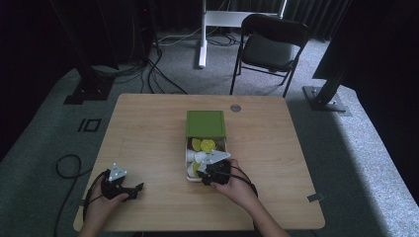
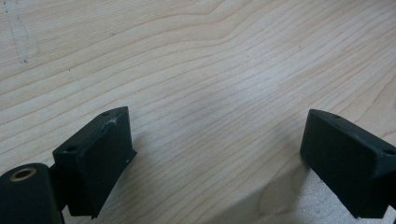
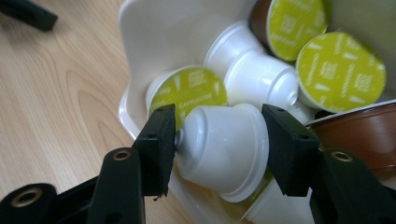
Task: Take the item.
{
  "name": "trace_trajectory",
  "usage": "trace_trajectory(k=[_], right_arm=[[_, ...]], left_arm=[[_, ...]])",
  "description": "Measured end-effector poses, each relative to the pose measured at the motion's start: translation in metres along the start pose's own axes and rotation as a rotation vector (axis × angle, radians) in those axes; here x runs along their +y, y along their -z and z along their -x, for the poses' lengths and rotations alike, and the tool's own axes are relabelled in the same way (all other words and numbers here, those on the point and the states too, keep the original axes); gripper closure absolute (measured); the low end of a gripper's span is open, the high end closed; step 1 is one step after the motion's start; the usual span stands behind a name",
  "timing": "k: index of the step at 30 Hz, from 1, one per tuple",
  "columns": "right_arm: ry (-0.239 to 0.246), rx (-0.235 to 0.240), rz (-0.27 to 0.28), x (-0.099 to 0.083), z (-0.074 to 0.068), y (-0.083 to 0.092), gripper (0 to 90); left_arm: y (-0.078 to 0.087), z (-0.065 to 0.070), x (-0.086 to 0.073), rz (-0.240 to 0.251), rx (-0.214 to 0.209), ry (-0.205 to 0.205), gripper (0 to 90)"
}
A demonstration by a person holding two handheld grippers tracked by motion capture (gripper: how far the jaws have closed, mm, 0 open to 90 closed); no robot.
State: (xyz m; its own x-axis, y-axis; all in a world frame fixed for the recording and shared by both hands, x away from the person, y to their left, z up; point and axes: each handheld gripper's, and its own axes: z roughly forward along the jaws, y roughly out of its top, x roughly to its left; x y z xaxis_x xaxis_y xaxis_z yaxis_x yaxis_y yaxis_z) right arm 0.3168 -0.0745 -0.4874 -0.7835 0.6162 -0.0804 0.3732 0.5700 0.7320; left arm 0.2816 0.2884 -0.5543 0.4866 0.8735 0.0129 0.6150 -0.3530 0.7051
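Your forearms enter at the near edge of the pale wooden table (image 1: 148,128) in the high view. Your left gripper (image 1: 129,190) rests on the bare wood well to the left of the white plastic tray (image 1: 189,157), while your right gripper (image 1: 211,174) sits at the tray's near end. Behind the tray, touching its far end, lies the flat green box lid (image 1: 205,123).

Along your left gripper (image 2: 215,154), matte black rubbery pads stand wide apart over smooth, grained wood, with nothing between them.

Along your right gripper (image 3: 217,149), the jaws are clenched on a white, glossy, cup-shaped plastic coffee capsule (image 3: 224,149) lying on its side at the tray's near rim. One pad presses the small nub at its base, the other its body near the wider rim. Behind it, deeper in the tray, lie more capsules: white ones, brown ones, and several with matte lime-green foil lids (image 3: 340,71).

That grip looks risky: the shell is slick and tapered, so it could squirt out or pivot as you lift. Neighbouring capsules touch it and may roll or be dragged over the rim.
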Motion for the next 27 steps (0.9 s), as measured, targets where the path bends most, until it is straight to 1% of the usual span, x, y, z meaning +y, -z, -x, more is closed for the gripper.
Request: trace_trajectory(k=[1,2,5,6,8,9,11,12,13,14,15,17,20,22,23,25,27], right_arm=[[-0.007,0.009,0.006,0.001,0.001,0.002,46.9],[-0.004,0.014,0.011,0.002,0.001,0.004,47.0],[-0.013,0.010,0.025,0.005,0.003,0.007,47.0],[-0.015,0.013,0.042,0.008,0.006,0.011,47.0],[-0.010,0.011,0.050,0.012,0.008,0.014,46.9],[-0.020,0.011,0.062,0.013,0.009,0.016,46.9],[-0.018,0.014,0.076,0.017,0.011,0.020,47.0],[-0.026,0.010,0.086,0.019,0.013,0.023,46.9],[-0.026,0.010,0.086,0.019,0.013,0.023,46.9],[-0.027,0.008,0.108,0.022,0.016,0.028,46.9],[-0.027,0.008,0.108,0.022,0.016,0.028,46.9],[-0.036,-0.007,0.146,0.026,0.021,0.036,46.9],[-0.052,-0.026,0.184,0.029,0.027,0.044,46.9],[-0.061,-0.035,0.195,0.030,0.030,0.047,46.9],[-0.072,-0.056,0.222,0.031,0.035,0.052,46.9],[-0.074,-0.076,0.232,0.031,0.041,0.056,46.9],[-0.092,-0.095,0.251,0.031,0.047,0.061,46.9]], left_arm=[[0.000,0.000,0.000,0.000,0.000,0.000,10.3],[0.000,0.000,0.000,0.001,0.000,0.000,10.3],[0.000,0.000,0.000,-0.001,0.000,-0.001,10.2],[0.000,0.000,0.000,-0.001,0.000,-0.001,10.3],[0.000,0.000,0.000,-0.001,0.000,-0.002,10.3],[0.000,0.000,0.000,-0.001,0.000,-0.002,10.3],[0.000,0.000,0.000,0.000,0.001,-0.001,10.3],[0.000,0.000,0.000,-0.001,0.000,-0.002,10.3],[0.000,0.000,0.000,-0.001,0.000,-0.002,10.3],[0.000,0.000,0.000,0.000,0.001,0.000,10.3],[0.000,0.000,0.000,0.000,0.001,0.000,10.3],[0.000,0.000,0.000,-0.001,0.000,-0.001,10.3],[0.000,0.000,0.000,-0.001,0.000,-0.002,10.3],[0.000,0.000,0.000,-0.001,0.000,-0.002,10.3],[0.000,0.000,0.000,-0.002,0.000,-0.002,10.3],[0.000,0.000,0.000,-0.001,0.000,-0.002,10.3],[0.000,0.000,0.000,-0.001,0.000,-0.002,10.3]])
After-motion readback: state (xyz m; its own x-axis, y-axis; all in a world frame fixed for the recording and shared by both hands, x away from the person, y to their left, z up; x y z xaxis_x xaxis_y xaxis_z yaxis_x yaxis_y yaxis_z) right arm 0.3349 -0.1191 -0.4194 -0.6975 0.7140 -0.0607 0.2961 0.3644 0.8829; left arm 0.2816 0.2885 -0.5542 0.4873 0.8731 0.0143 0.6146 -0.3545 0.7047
